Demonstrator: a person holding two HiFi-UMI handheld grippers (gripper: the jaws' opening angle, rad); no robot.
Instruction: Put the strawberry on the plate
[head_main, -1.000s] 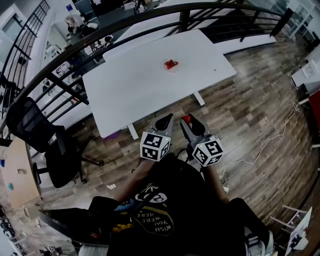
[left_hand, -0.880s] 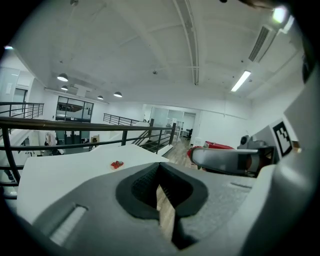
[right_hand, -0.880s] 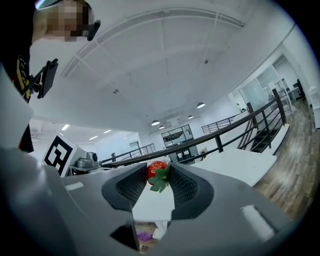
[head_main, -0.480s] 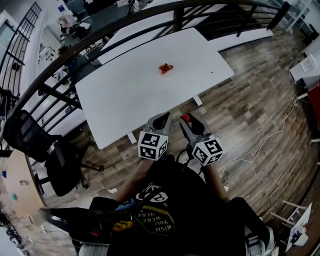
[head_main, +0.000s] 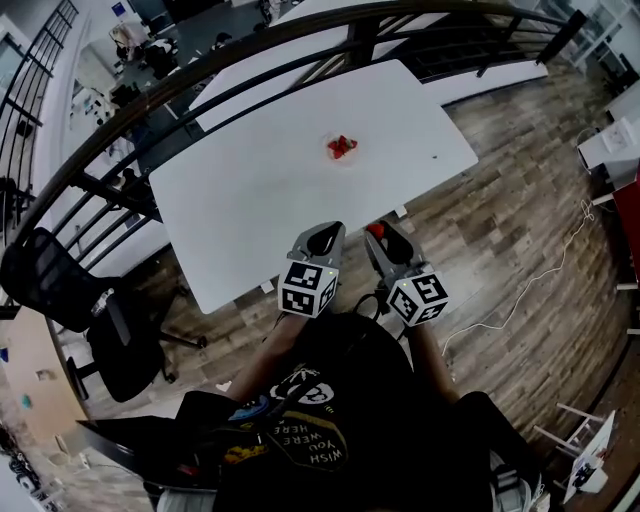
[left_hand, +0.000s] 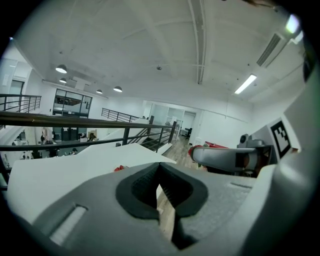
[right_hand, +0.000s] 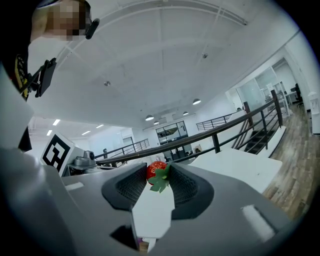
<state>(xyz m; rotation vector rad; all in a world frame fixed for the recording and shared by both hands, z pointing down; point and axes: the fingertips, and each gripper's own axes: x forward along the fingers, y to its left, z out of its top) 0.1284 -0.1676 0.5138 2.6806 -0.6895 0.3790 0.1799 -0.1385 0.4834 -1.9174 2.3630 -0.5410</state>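
Smooth white rectangular table (head_main: 260, 200) filling 12 o'clock, with a small red lump (head_main: 341, 147) near its far edge. At 6 o'clock, grey left gripper (head_main: 325, 233) with ribbed black pads (left_hand: 142, 189) pressed together, empty; at its 3 o'clock, right gripper (head_main: 383, 232) clamped on a glossy, rounded, green-capped red strawberry (right_hand: 155, 169).

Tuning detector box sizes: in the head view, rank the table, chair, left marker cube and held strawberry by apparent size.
1. table
2. chair
3. left marker cube, though nearness to the camera inflates it
4. strawberry, clearly smallest
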